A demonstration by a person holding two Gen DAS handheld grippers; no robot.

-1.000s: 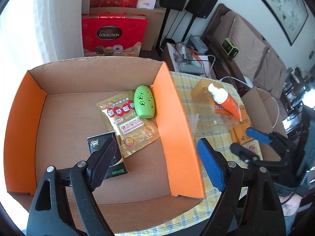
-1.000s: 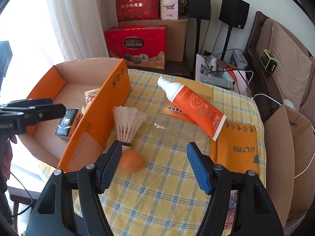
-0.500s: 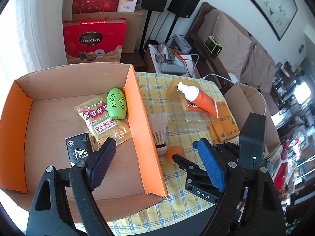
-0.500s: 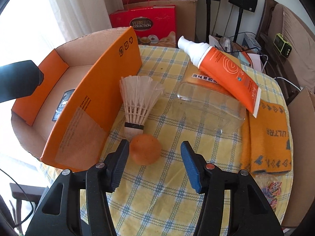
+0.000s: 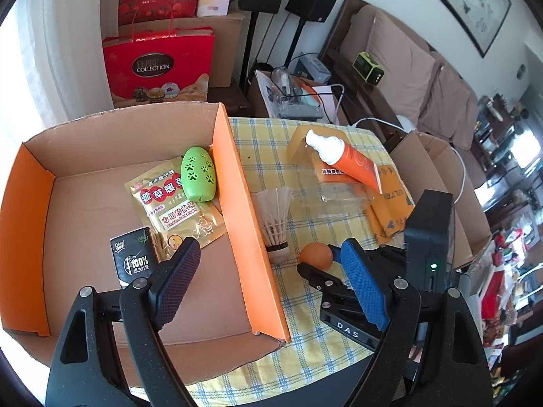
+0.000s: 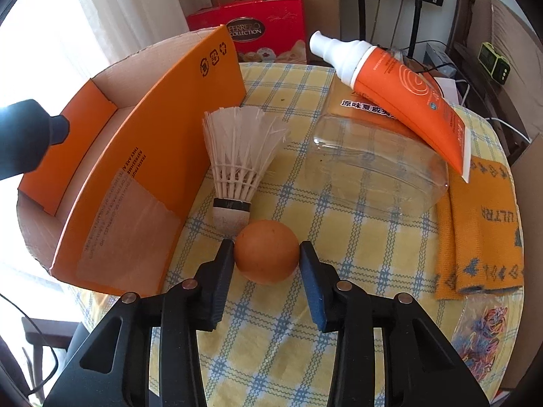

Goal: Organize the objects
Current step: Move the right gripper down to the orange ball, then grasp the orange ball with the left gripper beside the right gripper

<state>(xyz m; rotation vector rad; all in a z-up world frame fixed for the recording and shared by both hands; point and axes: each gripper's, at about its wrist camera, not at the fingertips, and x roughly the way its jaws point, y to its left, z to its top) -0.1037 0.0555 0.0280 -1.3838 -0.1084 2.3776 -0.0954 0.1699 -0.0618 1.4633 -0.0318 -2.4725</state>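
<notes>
As the right gripper (image 6: 266, 254) closes, its fingers (image 6: 220, 271) meet both sides of the orange ball (image 6: 266, 251), which rests on the checked surface (image 6: 271, 356) just beside the shuttlecock (image 6: 237, 166) and outside the cardboard box (image 5: 135, 237). The ball appears light, smooth and rigid; being round, it may slip unless gripped across its widest part, as now. The left gripper (image 5: 271, 281) hangs over the box edge, fingers wide and empty.
</notes>
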